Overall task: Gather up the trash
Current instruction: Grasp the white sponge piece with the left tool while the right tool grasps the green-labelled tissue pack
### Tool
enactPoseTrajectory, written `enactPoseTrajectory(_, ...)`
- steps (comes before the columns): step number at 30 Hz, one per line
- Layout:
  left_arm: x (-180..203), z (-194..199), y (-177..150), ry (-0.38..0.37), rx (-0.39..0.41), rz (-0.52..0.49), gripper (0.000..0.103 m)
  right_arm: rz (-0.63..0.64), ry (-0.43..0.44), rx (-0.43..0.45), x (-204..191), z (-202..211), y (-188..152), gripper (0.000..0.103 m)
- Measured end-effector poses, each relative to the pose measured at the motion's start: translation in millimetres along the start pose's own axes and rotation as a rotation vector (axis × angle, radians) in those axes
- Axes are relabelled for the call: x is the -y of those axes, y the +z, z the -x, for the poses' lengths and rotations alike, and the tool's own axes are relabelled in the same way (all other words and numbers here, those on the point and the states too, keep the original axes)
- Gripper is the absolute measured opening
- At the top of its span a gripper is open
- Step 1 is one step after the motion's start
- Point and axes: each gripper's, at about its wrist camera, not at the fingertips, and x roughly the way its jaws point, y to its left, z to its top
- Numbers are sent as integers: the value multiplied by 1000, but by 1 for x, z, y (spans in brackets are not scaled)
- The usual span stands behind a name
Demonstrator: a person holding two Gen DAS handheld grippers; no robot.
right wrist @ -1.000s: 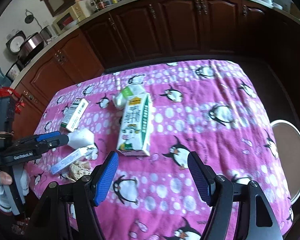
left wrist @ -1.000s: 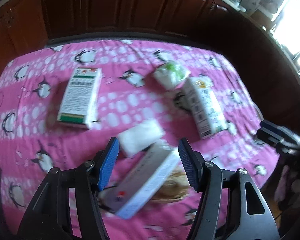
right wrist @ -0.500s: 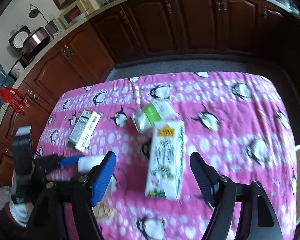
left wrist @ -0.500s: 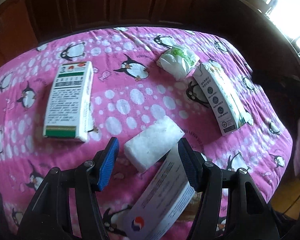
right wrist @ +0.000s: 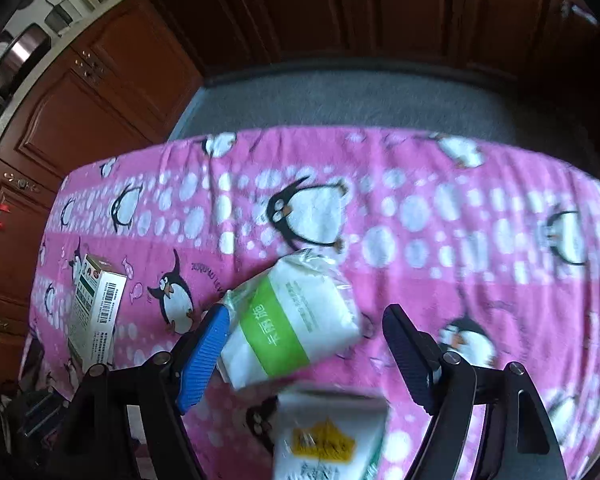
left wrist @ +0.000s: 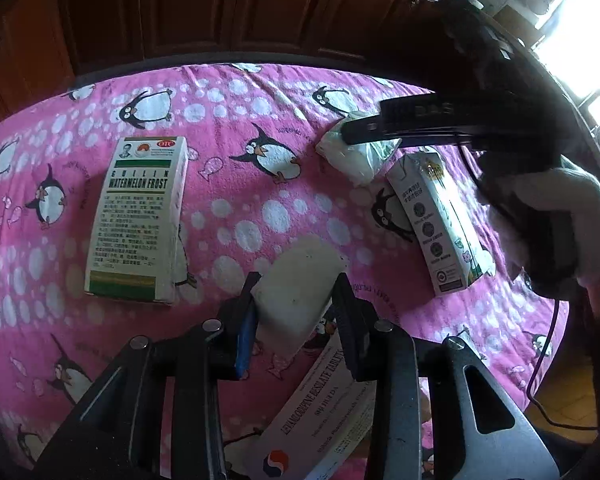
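The left gripper [left wrist: 296,308] is seen narrowed around a white foam-like block [left wrist: 298,284], both pads pressed against its sides on the pink fleece penguin cloth [left wrist: 228,184]. The right gripper [right wrist: 306,354] is held spread wide; a soft plastic-wrapped tissue pack with a green band [right wrist: 292,320] lies between its fingers, the blue left pad [right wrist: 204,360] touching it, the right one apart. A cardboard medicine box [left wrist: 138,216] and a milk carton [left wrist: 436,224] lie flat nearby.
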Motion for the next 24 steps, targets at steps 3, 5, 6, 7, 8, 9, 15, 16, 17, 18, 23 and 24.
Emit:
enactPoseTrajectory(3, -1, -5, 2, 3, -4, 7, 33, 29, -22, 20, -7, -1, -2, 54)
enactPoseTrajectory(5, 1, -7, 2, 4, -4, 17, 33, 50, 3, 47, -13, 6, -7, 43)
enactPoseTrajectory(6, 1, -6, 2, 4, -1, 18, 31, 60, 15, 59, -15, 10, -9, 41)
enactPoseTrajectory(7, 6, -10, 3, 5, 4, 19, 30, 75, 24, 80, -17, 17, -12, 40)
enactPoseTrajectory(8, 7, -8, 4, 6, 12, 21, 29, 85, 27, 95, -19, 23, -15, 39)
enactPoseTrajectory(9, 8, -6, 5, 7, 20, 22, 29, 93, 36, 115, -21, 30, -18, 38)
enactPoseTrajectory(15, 13, 21, 11, 10, 71, 12, 28, 93, 87, 232, -19, 83, -37, 38)
enactPoseTrajectory(16, 14, 25, 11, 13, 76, 6, 28, 89, 96, 250, -17, 92, -42, 38)
enactPoseTrajectory(17, 19, 29, 11, 15, 83, -3, 28, 88, 98, 260, -17, 98, -46, 38)
enactPoseTrajectory(18, 22, 32, 10, 15, 88, -9, 28, 89, 97, 273, -16, 105, -53, 38)
enactPoseTrajectory(23, 44, 45, 6, 15, 109, -51, 28, 74, 87, 317, -3, 132, -87, 38)
enactPoseTrajectory(24, 50, 47, 5, 13, 112, -60, 28, 70, 82, 325, 0, 136, -94, 38)
